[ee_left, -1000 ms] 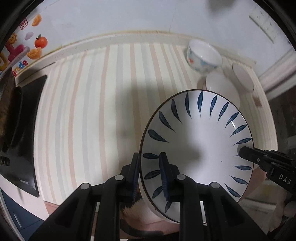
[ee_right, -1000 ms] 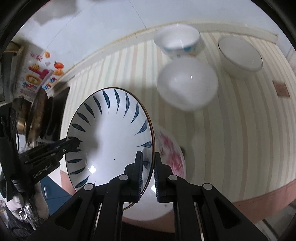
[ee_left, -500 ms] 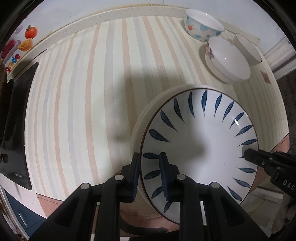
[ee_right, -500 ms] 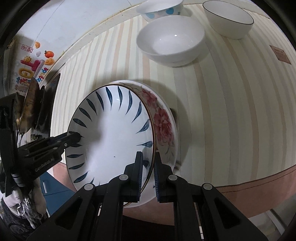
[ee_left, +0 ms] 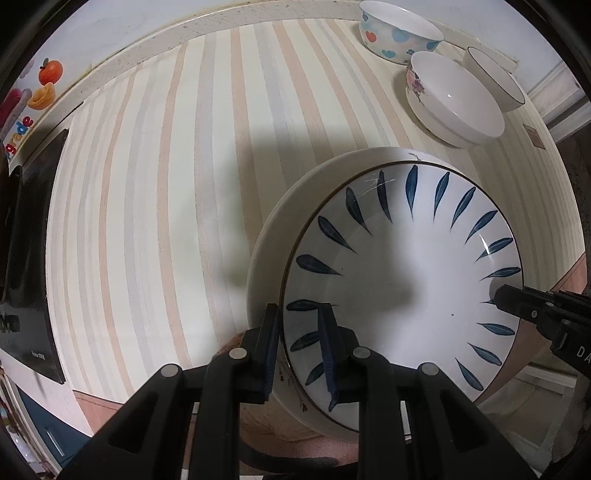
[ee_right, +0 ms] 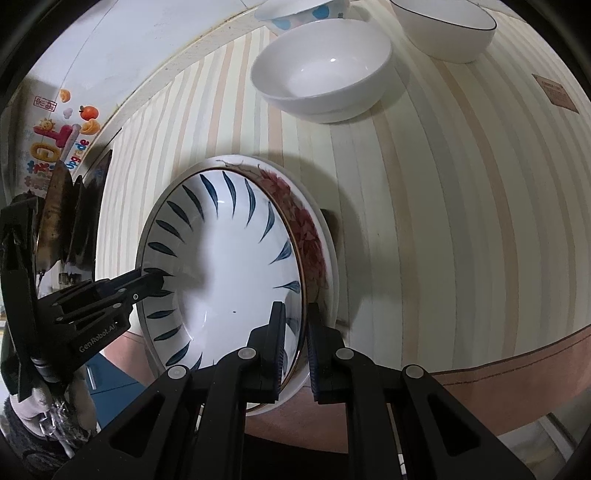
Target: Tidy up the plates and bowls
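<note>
**Leaf-patterned plate gripped at two rim points above a flowered plate**

Left wrist view. The left gripper (ee_left: 301,343) straddles the near-left rim of the blue-leaf plate (ee_left: 402,280), one finger outside the rim and one inside on the leaf band; the jaws are nearly closed, clamped on the rim. The blue-leaf plate sits inside a larger cream plate (ee_left: 269,243), whose edge shows as a pale crescent on the left and far sides. The right gripper (ee_left: 498,297) enters from the right and meets the plate's opposite rim; how its jaws stand cannot be told in this view. Both plates lie near the front edge of the striped table (ee_left: 155,206). Beyond the blue-leaf plate, toward the far right corner, stand three bowls: a spotted bowl (ee_left: 399,33) farthest back, a flower-sided bowl (ee_left: 454,96) nearest the plate, and a dark-rimmed bowl (ee_left: 495,77) touching or just beside it on the right. A black stove (ee_left: 29,258) lies at the table's left end.

Right wrist view. The right gripper (ee_right: 297,339) holds the near-right rim of the blue-leaf plate (ee_right: 221,266) between almost closed jaws. The red-flowered border of the lower plate (ee_right: 306,229) shows along the right side, just outside the held rim. The left gripper (ee_right: 155,277) reaches in from the left, its tip on the plate's far rim. Beyond the plates stand the white bowl (ee_right: 325,62), the dark-rimmed bowl (ee_right: 447,26) and, behind them, the spotted bowl (ee_right: 295,14).
</note>
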`<state>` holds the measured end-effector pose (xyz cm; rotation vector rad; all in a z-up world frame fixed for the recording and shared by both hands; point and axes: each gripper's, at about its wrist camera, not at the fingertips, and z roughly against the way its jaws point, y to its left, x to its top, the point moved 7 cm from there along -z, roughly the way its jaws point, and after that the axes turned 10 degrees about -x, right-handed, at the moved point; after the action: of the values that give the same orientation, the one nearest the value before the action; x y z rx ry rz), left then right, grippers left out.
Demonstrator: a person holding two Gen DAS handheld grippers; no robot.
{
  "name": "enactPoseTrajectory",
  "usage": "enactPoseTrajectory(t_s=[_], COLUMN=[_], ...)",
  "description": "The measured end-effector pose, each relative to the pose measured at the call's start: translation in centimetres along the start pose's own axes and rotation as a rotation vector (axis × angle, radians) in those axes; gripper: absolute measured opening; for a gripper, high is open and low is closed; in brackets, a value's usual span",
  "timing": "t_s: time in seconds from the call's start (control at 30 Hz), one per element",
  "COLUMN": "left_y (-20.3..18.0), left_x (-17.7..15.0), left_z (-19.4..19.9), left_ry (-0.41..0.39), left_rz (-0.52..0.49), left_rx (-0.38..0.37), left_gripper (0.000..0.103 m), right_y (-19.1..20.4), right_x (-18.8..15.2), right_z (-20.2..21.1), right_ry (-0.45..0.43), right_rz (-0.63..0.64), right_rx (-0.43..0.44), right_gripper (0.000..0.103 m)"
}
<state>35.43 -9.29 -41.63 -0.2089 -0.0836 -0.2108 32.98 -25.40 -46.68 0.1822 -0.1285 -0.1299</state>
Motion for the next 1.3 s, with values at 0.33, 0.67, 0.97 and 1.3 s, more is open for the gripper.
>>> enactPoseTrajectory(t_s=[0.33,0.67,0.97,1.3], left_y=[0.4,0.3,-2.7,-4.7], left_x=[-0.4,-1.7,-1.1,5.1], left_z=[0.5,5.1,9.0,7.3], left_ry=[-0.012,-0.119,-0.226,-0.228], left_rz=[0.025,0.032,-0.014,0.092], left_rx=[0.001,-0.003,-0.016,-0.002], left_gripper=[0.019,0.019,0.020,0.025], right_y=[-0.6,-1.1,-2.2,-6.1], right_x=[0.0,-0.3,-0.7,4.4], right_z=[1.3,5.4,9.5,8.9], right_ry=[-0.006,-0.074,-0.152,-0.121], right_rz=[-0.011,-0.033,-0.063,-0.058], right_rx=[-0.020,-0.034,-0.050,0.004], right_gripper=[0.013,0.013,0.013,0.040])
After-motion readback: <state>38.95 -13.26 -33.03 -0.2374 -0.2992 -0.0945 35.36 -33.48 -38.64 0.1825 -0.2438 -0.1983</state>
